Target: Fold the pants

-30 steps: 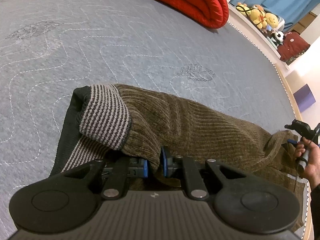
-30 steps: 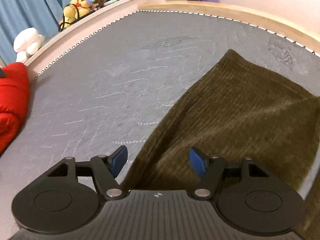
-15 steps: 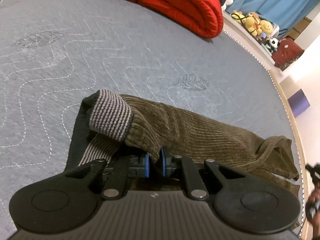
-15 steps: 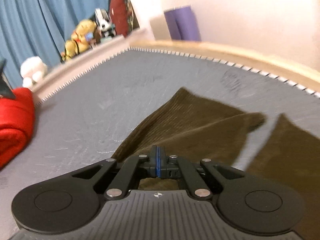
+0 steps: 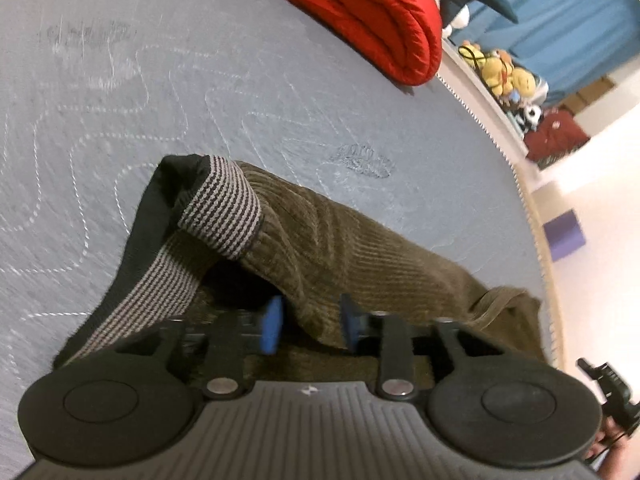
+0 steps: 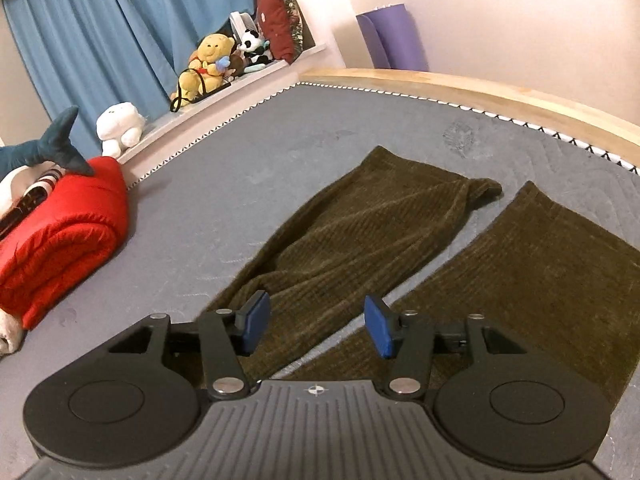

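Olive-brown corduroy pants (image 5: 360, 248) lie on the grey quilted mattress (image 5: 200, 92). Their grey-and-black striped waistband (image 5: 220, 216) is turned over at the near left. My left gripper (image 5: 308, 322) is open, its blue pads either side of a fold of the corduroy. In the right wrist view both pant legs (image 6: 360, 236) lie spread apart on the mattress (image 6: 240, 168), the left one with a curled hem (image 6: 486, 189). My right gripper (image 6: 316, 322) is open and empty above the legs.
A rolled red quilt (image 5: 360, 12) lies at the far side of the mattress and shows in the right wrist view (image 6: 60, 236). Plush toys (image 6: 208, 64) sit on a ledge before blue curtains. A wooden bed edge (image 6: 480, 88) runs along the far right.
Both grippers have opened: the left let go of the waist fold, the right, shut half a second ago, released the pant leg. The right gripper has risen and pulled back.
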A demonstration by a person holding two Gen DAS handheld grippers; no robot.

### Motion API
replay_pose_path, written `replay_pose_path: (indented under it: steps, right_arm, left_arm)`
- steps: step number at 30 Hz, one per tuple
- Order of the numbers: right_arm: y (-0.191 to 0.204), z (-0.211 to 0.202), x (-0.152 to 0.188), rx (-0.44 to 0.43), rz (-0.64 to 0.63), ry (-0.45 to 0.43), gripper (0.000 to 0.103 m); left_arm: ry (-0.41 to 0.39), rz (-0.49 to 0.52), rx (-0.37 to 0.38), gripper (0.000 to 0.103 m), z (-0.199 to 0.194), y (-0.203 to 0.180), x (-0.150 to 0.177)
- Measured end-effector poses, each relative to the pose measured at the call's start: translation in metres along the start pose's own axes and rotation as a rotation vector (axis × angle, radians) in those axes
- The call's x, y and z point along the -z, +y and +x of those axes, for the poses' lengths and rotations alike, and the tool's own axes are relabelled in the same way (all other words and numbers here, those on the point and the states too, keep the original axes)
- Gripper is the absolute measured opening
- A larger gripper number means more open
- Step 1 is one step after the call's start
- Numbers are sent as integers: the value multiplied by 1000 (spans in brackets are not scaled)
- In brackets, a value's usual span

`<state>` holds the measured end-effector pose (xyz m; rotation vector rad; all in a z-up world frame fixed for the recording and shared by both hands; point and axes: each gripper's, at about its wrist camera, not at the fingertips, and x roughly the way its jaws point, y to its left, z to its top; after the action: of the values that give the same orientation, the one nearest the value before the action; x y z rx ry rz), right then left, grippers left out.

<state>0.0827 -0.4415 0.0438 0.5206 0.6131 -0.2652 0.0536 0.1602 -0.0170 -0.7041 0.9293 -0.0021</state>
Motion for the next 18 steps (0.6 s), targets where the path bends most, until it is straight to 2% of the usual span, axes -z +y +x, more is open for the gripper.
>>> replay_pose_path:
  steps: [1,7,10,11,13,15,18]
  right_arm:
    - [2,1,-4,-4,-5,4,55]
    - [16,32,-18,-1,-4,19,56]
    - [23,57,-21,8,-1,42,56]
    - [25,65,-22,13,-5,45,56]
    - [29,83,-26,25,-7,50,56]
    - [30,104,-31,34,3,48,58]
    - [31,141,-39,50,19,58,59]
  left_arm:
    - [6,-16,7,50,3,1,-2]
    - [33,-61,17,50,25,3,-8]
    - [39,-58,-7,48,38,2,-14]
    - [38,-55,-23,46,41,0,-15]
    - [14,-35,-83,15,45,-3,-17]
    - [-3,-4,-111,10,46,-8,-18]
    - [-17,23,-131,10,45,-12,-17]
